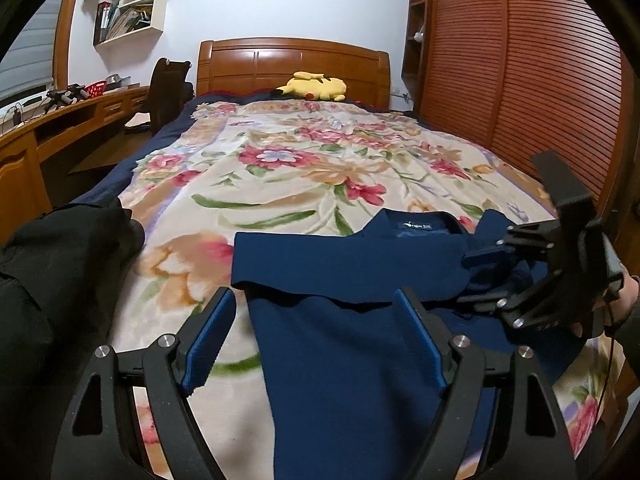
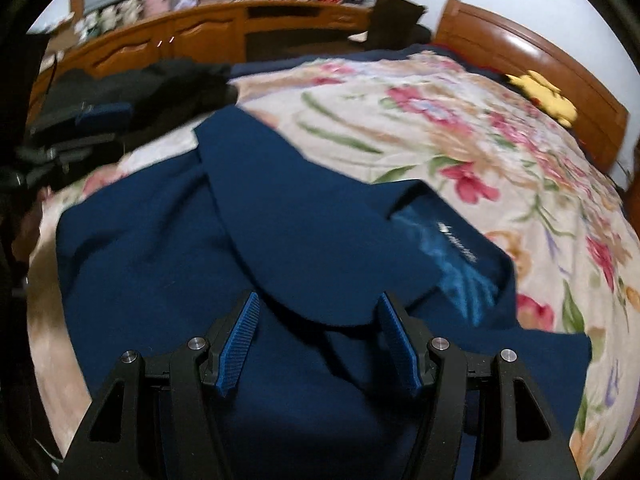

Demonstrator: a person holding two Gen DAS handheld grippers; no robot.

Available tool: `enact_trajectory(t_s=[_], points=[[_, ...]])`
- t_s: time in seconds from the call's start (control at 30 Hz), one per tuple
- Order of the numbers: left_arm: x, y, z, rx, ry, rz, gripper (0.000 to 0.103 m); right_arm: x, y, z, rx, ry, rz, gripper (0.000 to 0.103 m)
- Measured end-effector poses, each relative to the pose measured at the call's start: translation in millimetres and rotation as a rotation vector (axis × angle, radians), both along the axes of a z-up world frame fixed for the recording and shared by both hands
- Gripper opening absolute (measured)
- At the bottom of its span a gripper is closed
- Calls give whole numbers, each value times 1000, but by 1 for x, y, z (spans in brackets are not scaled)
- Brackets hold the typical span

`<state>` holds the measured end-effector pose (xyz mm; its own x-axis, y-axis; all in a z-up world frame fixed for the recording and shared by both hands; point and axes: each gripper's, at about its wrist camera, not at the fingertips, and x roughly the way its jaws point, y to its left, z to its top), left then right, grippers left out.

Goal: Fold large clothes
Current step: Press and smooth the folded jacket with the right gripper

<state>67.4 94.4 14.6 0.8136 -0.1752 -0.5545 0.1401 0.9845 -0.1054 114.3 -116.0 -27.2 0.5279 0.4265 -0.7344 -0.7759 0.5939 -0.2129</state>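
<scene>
Navy sweater (image 1: 344, 320) spread flat on the bed's floral blanket (image 1: 280, 168), and both claws are right over it. The left claw (image 1: 316, 336) hangs with its jaws spread wide, nothing between the 2 blue pads (image 1: 208, 344); the sweater's body runs straight ahead and under it, with a sleeve folded across just beyond the fingertips. The collar with its small white label (image 1: 416, 225) lies further ahead, slightly to the right of that claw.

Off to the left claw's right, the right claw (image 1: 480, 276) shows side-on at the sweater's far shoulder, a hand just visible behind it at the frame edge. From its own camera the right claw (image 2: 318, 340) is released too, jaws apart, blue ridged pads (image 2: 240, 344) clear of the fabric, hovering over the sweater (image 2: 160, 260). The folded sleeve crosses directly ahead of it, and the collar label (image 2: 460, 248) sits ahead and to the right. This view is blurred.

To the left of the left claw, a black garment (image 1: 60, 264) is heaped at the bed's edge. Far ahead, a yellow Pikachu plush (image 1: 316, 86) rests against the wooden headboard (image 1: 292, 64). A wooden bench (image 1: 60, 120) runs along the left wall, and a slatted wardrobe (image 1: 520, 80) stands on the right.
</scene>
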Motion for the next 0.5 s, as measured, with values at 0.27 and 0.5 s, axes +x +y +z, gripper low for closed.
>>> enact_trajectory(t_s=[0.27,0.5], points=[[1,1,-2,-1,5,-5,81,50,31,-14,-130,-56,-86,46],[4,-4,-5,1,13,-16,81,86,49,16,-49,-198,-191,9]])
